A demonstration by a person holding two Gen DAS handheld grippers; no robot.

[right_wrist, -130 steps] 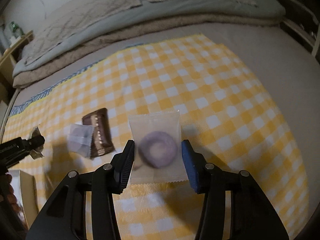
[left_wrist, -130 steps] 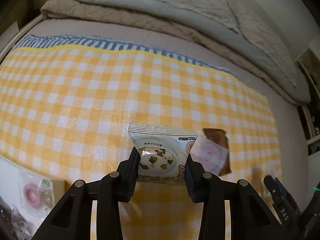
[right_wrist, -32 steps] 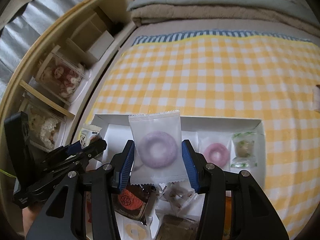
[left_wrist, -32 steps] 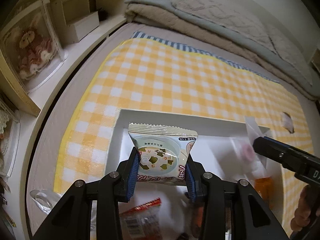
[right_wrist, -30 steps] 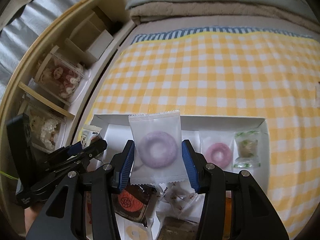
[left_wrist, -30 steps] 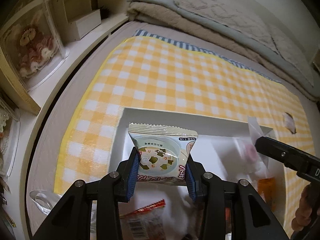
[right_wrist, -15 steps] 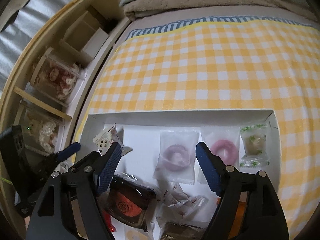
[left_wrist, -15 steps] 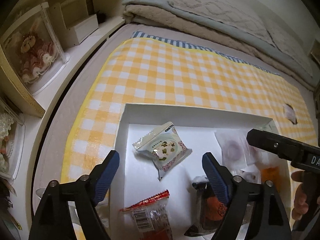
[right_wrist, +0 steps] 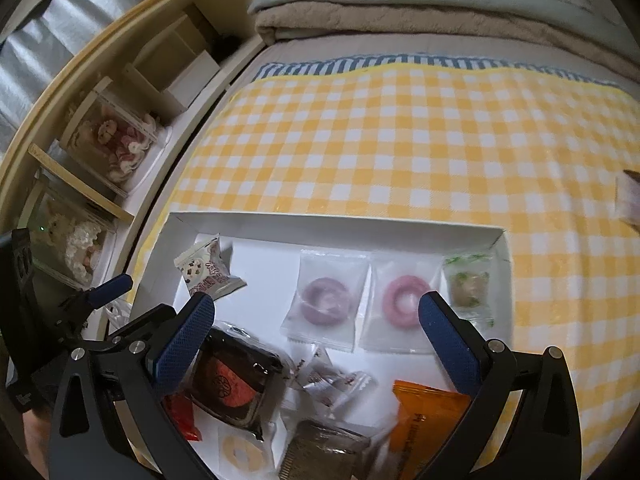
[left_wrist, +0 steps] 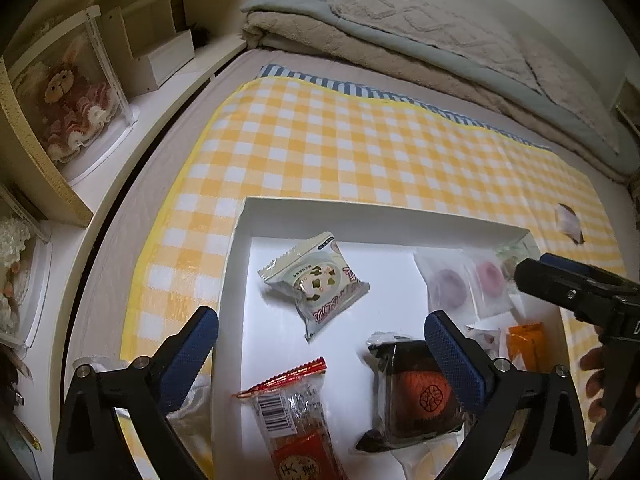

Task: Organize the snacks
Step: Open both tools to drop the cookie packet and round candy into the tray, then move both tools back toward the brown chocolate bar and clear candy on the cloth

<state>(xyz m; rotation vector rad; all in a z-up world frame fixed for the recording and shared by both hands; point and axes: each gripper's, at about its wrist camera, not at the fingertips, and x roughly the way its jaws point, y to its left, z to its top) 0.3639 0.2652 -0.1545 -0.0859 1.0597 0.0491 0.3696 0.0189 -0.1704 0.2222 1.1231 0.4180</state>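
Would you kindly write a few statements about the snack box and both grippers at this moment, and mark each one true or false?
1. The left gripper grips the cookie packet. False: its jaws have just been opening, and the packet lies loose in the white box.
2. The purple ring packet lies beside the pink ring packet. True.
3. The right gripper is open. True: its jaws have just been opening.
4. The white box sits on a plain grey cloth. False: it sits on a yellow checked cloth.
5. The orange packet lies outside the box. False: it lies inside.
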